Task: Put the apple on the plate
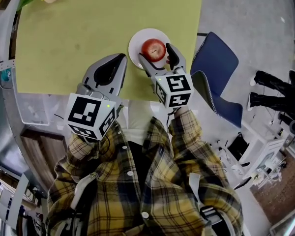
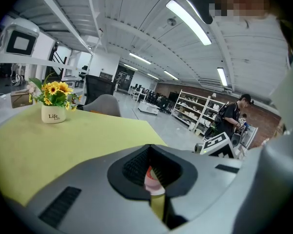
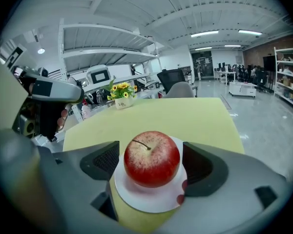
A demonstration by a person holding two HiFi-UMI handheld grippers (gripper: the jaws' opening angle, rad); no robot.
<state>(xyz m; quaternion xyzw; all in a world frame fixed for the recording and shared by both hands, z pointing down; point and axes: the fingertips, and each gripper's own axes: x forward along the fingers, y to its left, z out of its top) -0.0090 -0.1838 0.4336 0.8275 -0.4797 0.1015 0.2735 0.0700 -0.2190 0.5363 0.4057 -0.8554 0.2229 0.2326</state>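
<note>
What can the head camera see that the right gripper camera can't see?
Only the head view shows the person's checked shirt, the blue chair and the marker cube on the right gripper. Only the right gripper view shows the ceiling lights and the shelves. Both show the red apple sitting on the white plate, between the right gripper's open jaws, on the yellow-green table with the flower pot.

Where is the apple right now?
Head view, top centre: the apple sits on the white plate, between the open jaws of the right gripper.
</note>
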